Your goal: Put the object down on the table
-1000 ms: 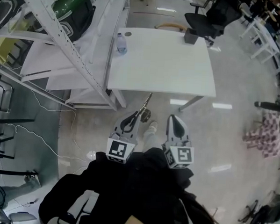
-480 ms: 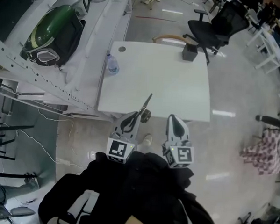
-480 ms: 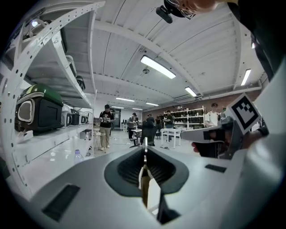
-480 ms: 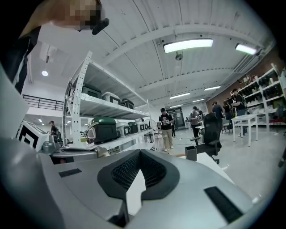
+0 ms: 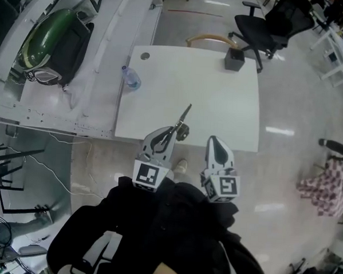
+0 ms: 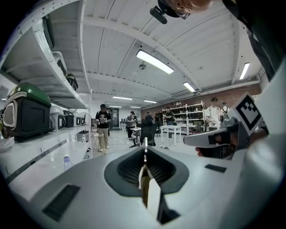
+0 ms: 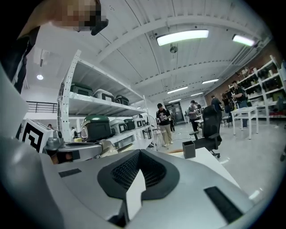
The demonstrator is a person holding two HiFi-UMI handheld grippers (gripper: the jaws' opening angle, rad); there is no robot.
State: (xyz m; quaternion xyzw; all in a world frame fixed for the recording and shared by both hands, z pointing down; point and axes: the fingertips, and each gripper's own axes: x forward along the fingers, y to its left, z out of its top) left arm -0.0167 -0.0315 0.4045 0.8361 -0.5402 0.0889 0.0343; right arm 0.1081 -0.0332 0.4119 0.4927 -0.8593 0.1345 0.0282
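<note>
My left gripper is shut on a slim metal tool whose thin tip sticks forward over the near edge of the white table. In the left gripper view the tool stands edge-on between the closed jaws of that gripper. My right gripper hovers beside it at the table's near edge, shut with nothing in it; its own view shows that gripper's jaws together.
A water bottle stands at the table's left edge and a black box at the far right corner. A black office chair is beyond. Shelving with a green-black case runs along the left. People stand in the distance.
The table has come nearer and both grippers now reach its near edge. The tool's tip has gone from over the floor to over the tabletop. Both jaws stay as they were.
</note>
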